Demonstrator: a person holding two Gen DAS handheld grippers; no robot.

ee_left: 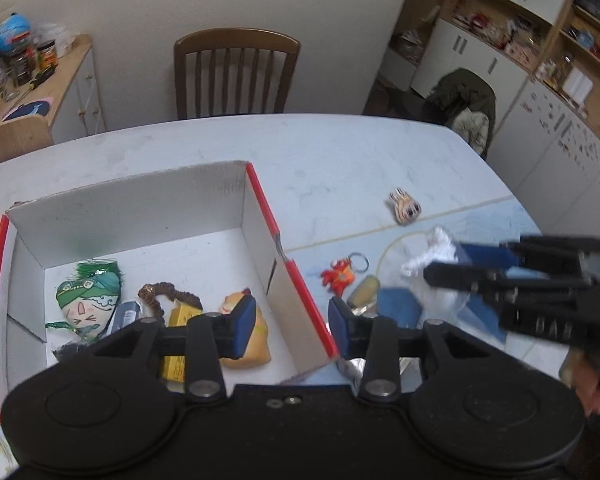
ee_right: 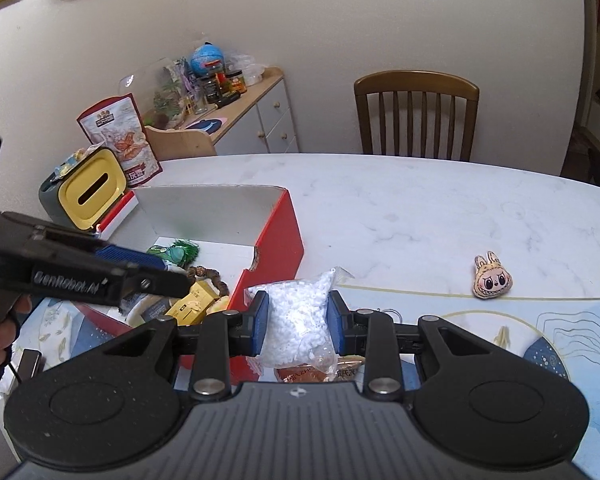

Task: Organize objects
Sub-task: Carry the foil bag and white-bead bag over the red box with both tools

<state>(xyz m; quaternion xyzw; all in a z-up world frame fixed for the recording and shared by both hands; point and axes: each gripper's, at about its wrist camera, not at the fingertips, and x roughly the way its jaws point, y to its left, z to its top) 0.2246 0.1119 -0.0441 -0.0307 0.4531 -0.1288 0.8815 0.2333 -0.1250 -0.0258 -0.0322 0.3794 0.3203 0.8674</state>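
Note:
A red-and-white cardboard box (ee_left: 140, 200) lies open on the table and holds a green-turbaned doll (ee_left: 88, 296), a brown bead bracelet (ee_left: 160, 292), a yellow carton (ee_left: 180, 316) and an orange plush (ee_left: 256, 344). My left gripper (ee_left: 292, 328) is open and straddles the box's right wall, nothing between its pads. My right gripper (ee_right: 298, 322) is shut on a clear bag of white beads (ee_right: 300, 320), held just right of the box (ee_right: 284, 236). In the left wrist view that bag (ee_left: 436, 248) hangs from the right gripper (ee_left: 440, 264).
On the table lie a rabbit-faced charm (ee_right: 492, 280), also seen as the charm (ee_left: 406, 210), a red keychain figure (ee_left: 338, 276) and a yellowish packet (ee_left: 364, 290). A yellow-lidded bin (ee_right: 88, 192) and a snack bag (ee_right: 120, 136) stand left of the box. A wooden chair (ee_left: 236, 74) faces the far edge.

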